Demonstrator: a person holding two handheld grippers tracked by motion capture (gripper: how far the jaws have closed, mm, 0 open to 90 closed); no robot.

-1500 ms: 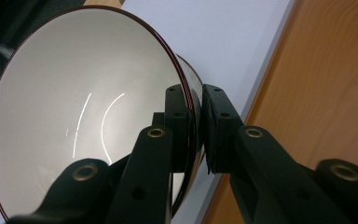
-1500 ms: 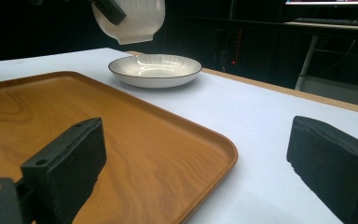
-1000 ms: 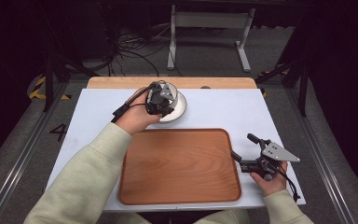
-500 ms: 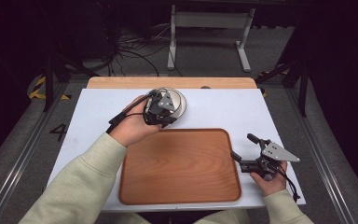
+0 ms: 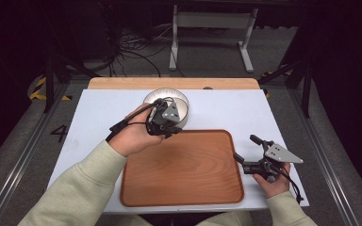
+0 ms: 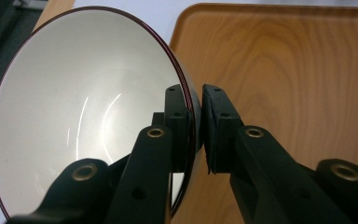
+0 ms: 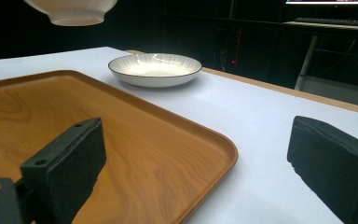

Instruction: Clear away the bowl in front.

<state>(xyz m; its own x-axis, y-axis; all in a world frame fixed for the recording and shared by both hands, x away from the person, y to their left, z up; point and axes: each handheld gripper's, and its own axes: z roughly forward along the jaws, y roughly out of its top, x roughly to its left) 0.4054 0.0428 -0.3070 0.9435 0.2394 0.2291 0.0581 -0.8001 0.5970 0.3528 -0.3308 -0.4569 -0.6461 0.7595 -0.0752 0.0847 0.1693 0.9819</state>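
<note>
My left gripper (image 6: pixel 196 100) is shut on the rim of a white bowl (image 6: pixel 84 107) with a thin dark edge, one jaw inside and one outside. In the high view the left gripper (image 5: pixel 162 123) hangs over the far left corner of the wooden tray (image 5: pixel 184 174). The right gripper view has the bowl's base (image 7: pixel 72 9) in the air above the tray (image 7: pixel 51 107). A shallow striped plate (image 5: pixel 162 96) sits on the white table just beyond. My right gripper (image 5: pixel 245 147) rests open at the tray's right edge, nothing between its jaws (image 7: pixel 200 154).
The white tabletop (image 5: pixel 235 110) has a wooden strip (image 5: pixel 169 83) along its far edge. Beyond the table stand a metal frame (image 5: pixel 207 28) and loose cables (image 5: pixel 127 52) on the floor. The tray (image 6: pixel 284 60) carries nothing.
The left gripper has come back from over the plate toward the tray's far left corner, carrying the bowl. The right gripper has stayed put.
</note>
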